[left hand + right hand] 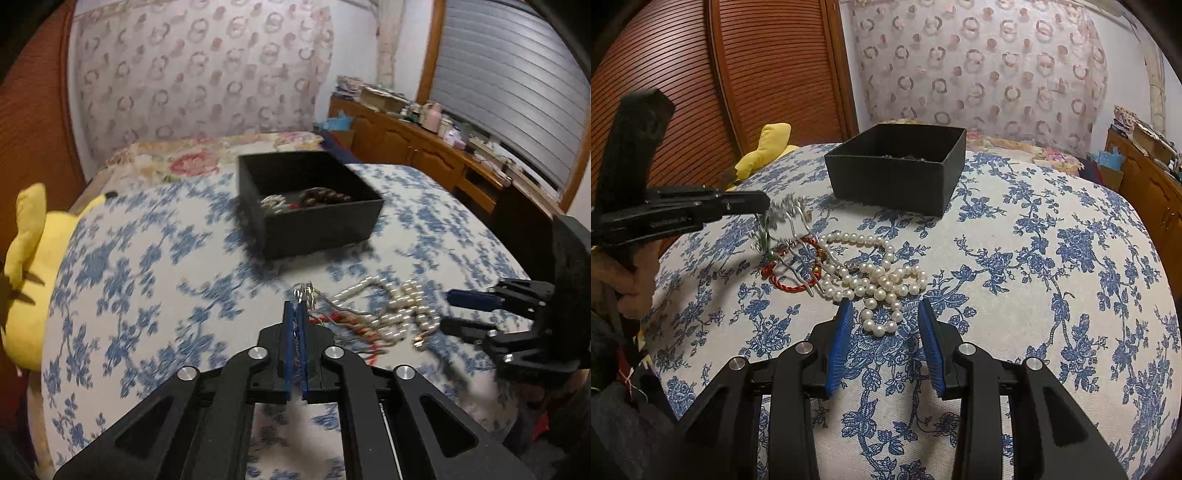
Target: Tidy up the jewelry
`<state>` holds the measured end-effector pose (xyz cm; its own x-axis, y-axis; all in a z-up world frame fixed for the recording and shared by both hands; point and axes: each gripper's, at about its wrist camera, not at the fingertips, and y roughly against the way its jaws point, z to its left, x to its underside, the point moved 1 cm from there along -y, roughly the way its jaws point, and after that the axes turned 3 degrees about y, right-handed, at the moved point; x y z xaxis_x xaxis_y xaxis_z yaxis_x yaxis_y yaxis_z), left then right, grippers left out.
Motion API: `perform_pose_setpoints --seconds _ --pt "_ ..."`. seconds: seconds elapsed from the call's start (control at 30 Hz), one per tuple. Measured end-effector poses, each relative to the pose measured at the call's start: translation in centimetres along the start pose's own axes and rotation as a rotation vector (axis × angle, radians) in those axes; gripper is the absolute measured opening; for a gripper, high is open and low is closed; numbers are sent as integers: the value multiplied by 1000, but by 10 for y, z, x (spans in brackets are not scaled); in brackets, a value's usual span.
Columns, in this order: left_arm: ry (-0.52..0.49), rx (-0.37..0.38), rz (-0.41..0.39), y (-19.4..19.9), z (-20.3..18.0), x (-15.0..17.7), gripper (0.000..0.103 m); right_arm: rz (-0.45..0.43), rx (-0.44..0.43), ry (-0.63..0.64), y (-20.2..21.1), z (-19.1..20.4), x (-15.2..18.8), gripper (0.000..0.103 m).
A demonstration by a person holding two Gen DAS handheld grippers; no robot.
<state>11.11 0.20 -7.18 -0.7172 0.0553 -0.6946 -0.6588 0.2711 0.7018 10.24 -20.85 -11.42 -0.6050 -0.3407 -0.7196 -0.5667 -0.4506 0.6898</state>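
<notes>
My left gripper (295, 308) is shut on a silver jewelry piece (304, 291), and its wire prongs (798, 236) trail down to the heap on the bed. From the right wrist view that left gripper (764, 205) comes in from the left, with the silver piece (785, 212) blurred at its tip. A pearl necklace (875, 280) and a red cord bracelet (790, 286) lie tangled on the blue-flowered bedspread. My right gripper (884, 306) stands open, with the near loop of pearls lying between its blue pads (842, 332) untouched. Behind the heap sits a black box (314, 225) holding some jewelry.
A yellow plush toy (26, 266) lies at the bed's left edge. Along the right wall stands a cluttered wooden dresser (424, 144). A slatted wooden door (701, 92) is behind the left side. A person's hand (639, 288) grips the left tool's handle.
</notes>
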Motion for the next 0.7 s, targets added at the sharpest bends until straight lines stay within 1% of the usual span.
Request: perform_pose_setpoints --seconds 0.2,0.33,0.37,0.43,0.57,0.7 --pt "55 -30 -9 8 28 5 1 2 -5 7 -1 3 -1 39" --pt "62 -36 -13 12 34 8 1 -13 -28 19 -1 12 -8 39" --pt "63 -36 -13 12 34 8 1 -15 -38 22 -1 14 -10 35" --pt "66 -32 -16 14 35 10 1 -18 -65 36 -3 24 -16 30" --pt "68 -24 -21 16 35 12 1 -18 -120 84 -15 49 -31 28" --pt "74 -18 -23 17 37 15 1 8 -161 129 -34 73 -43 25"
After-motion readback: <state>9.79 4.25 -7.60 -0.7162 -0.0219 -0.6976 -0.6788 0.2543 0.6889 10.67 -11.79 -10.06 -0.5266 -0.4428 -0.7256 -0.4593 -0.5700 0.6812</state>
